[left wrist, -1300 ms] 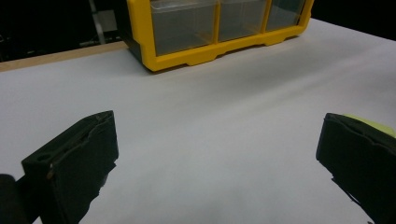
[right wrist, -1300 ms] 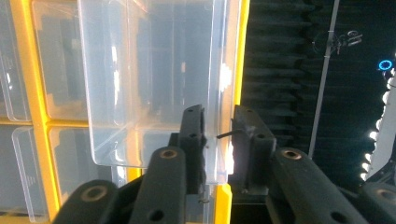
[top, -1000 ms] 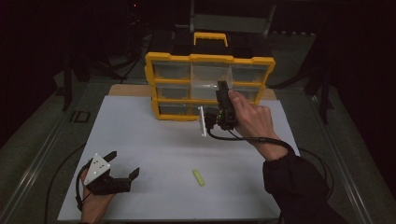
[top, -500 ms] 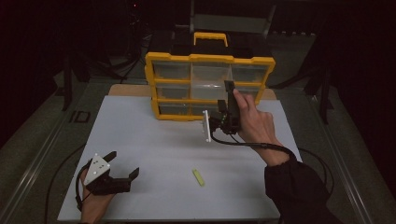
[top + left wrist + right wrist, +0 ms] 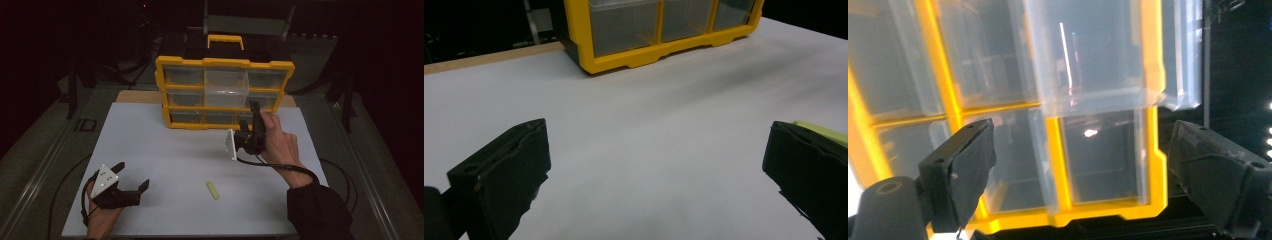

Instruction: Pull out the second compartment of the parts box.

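The right gripper (image 5: 248, 116), jaws just opened wide and empty, faces the yellow-framed clear-drawer organiser (image 5: 223, 92), one clear plastic drawer (image 5: 227, 95) apparently protruding; at seven o'clock a small yellow-green stick (image 5: 212, 190) lies near the wide-open left gripper (image 5: 131, 176).

White worktop (image 5: 165, 150) sheet, laid over a wooden board (image 5: 137, 96) whose edge shows at the far side. Small yellow-green piece (image 5: 212, 190) lying flat on the sheet, near the front, well apart from the bin. Black cable (image 5: 345, 180) looping off the right edge. Dark frame (image 5: 245, 22) behind, in shadow.
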